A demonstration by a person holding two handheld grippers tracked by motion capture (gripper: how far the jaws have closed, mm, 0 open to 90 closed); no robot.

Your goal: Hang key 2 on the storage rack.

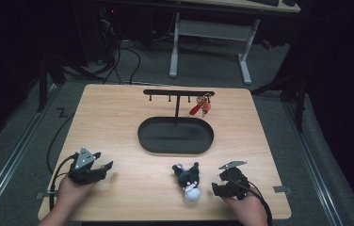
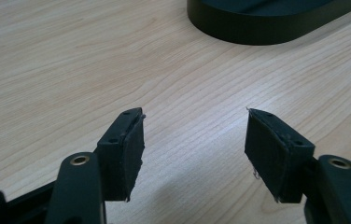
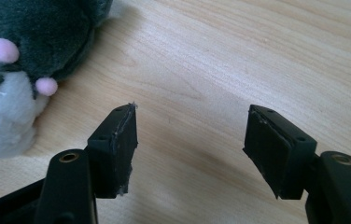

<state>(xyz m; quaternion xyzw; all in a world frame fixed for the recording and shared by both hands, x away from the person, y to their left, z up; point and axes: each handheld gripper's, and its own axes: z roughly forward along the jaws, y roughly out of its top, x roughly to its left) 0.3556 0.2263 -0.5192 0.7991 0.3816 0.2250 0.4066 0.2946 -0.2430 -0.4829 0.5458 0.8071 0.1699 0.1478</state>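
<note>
- Plush toy (image 1: pixel 188 181): a dark grey and white soft animal is seen lying on the near part of the wooden table (image 1: pixel 118 117), just beside the right gripper (image 1: pixel 225 181) and well apart from the left gripper (image 1: pixel 100 165). In the right gripper view its grey head, pink spots and white belly (image 3: pixel 5 107) are shown to the left of the jaws, untouched.
- Right gripper: the jaws are held wide apart with only bare wood between them; nothing is grasped.
- Left gripper (image 2: pixel 194 140): the jaws are likewise spread and empty, and are pointed toward the black oval tray (image 2: pixel 267 23).
- Setting: the black oval tray (image 1: pixel 175 135) is placed mid-table; behind it a black hook rack (image 1: pixel 179 94) is set, from which a red keychain (image 1: pixel 201 106) is hung.
- Step in hand: the approach to the toy is judged to be under way, with no grasp yet made.
- Next move: the right gripper would need to be swung toward the toy so that the soft body is bracketed before the jaws are closed; whether the tray or a hook is intended cannot be told.
</note>
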